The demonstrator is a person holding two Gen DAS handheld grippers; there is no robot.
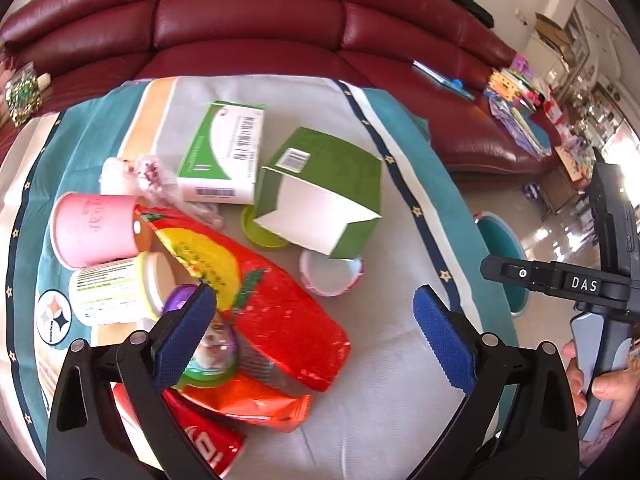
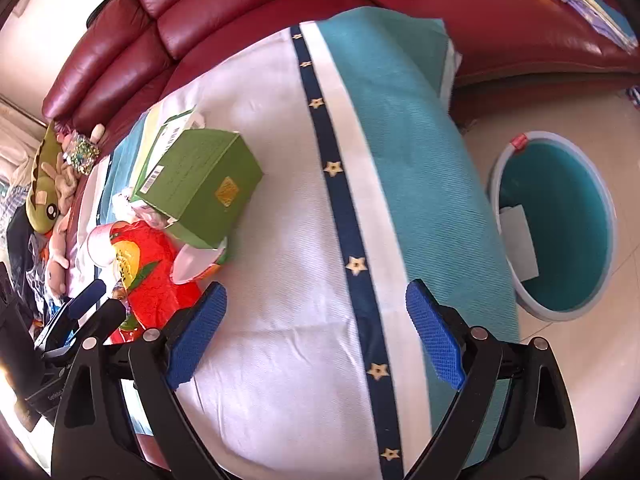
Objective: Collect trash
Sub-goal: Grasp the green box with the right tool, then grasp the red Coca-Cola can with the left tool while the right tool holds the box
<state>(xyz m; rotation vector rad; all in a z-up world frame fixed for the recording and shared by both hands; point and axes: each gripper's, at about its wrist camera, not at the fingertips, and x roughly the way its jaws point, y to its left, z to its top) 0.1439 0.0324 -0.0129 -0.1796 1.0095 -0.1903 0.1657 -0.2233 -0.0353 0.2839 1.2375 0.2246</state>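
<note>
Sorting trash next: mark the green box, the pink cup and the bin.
green box (image 2: 200,184): right wrist view, top face.
pink cup (image 1: 94,228): left wrist view, side wall.
bin (image 2: 600,184): right wrist view, rim.

Living room backdrop, pretty cluttered

Dark red leather sofa (image 1: 248,20) behind a teal-and-white star-trimmed blanket (image 2: 400,128) over the table. Green plush toy (image 2: 42,184) sits at the sofa's end; books and papers (image 1: 516,108) piled further along the seat.
</note>
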